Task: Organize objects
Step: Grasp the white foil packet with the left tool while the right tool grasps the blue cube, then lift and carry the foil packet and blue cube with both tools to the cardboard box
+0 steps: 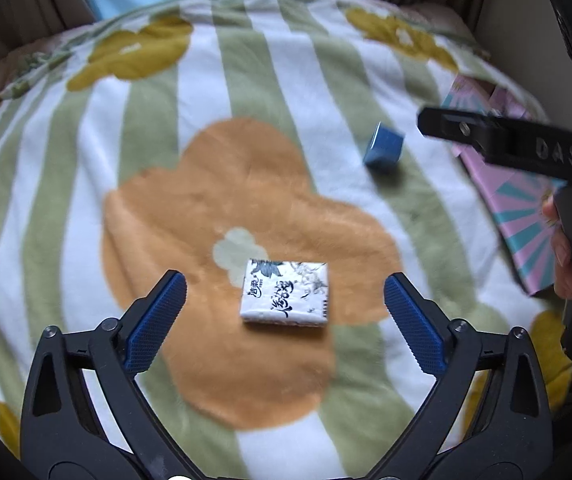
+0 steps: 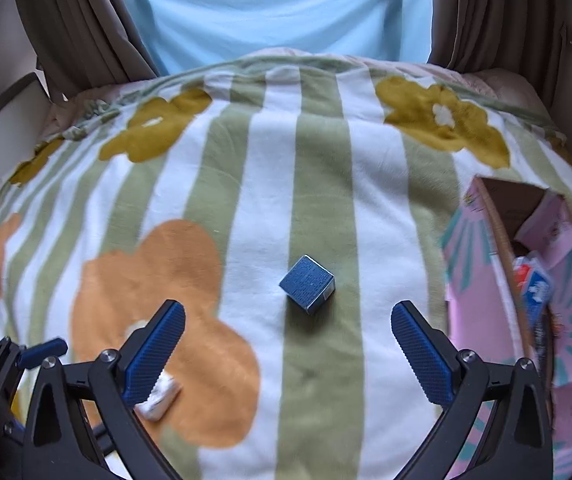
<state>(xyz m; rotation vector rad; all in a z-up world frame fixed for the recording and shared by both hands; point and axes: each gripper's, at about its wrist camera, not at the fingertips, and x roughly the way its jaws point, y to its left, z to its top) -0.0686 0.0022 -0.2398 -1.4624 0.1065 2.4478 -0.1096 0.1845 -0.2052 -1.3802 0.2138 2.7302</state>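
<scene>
A white tissue pack with black and blue print (image 1: 285,293) lies flat on the orange flower of the blanket, between and just ahead of my open left gripper (image 1: 285,294). It also shows partly behind my right gripper's left finger (image 2: 158,398). A small blue box (image 2: 307,284) stands on a green stripe, just ahead of my open, empty right gripper (image 2: 288,320). It shows in the left wrist view too (image 1: 383,149). The right gripper's body (image 1: 526,148) shows at the right of the left wrist view.
A green-and-white striped blanket with flowers (image 2: 326,184) covers the surface. A pink and teal open carton (image 2: 526,240) with items inside stands at the right. It also shows in the left wrist view (image 1: 526,216). Curtains and a light blue sheet hang behind.
</scene>
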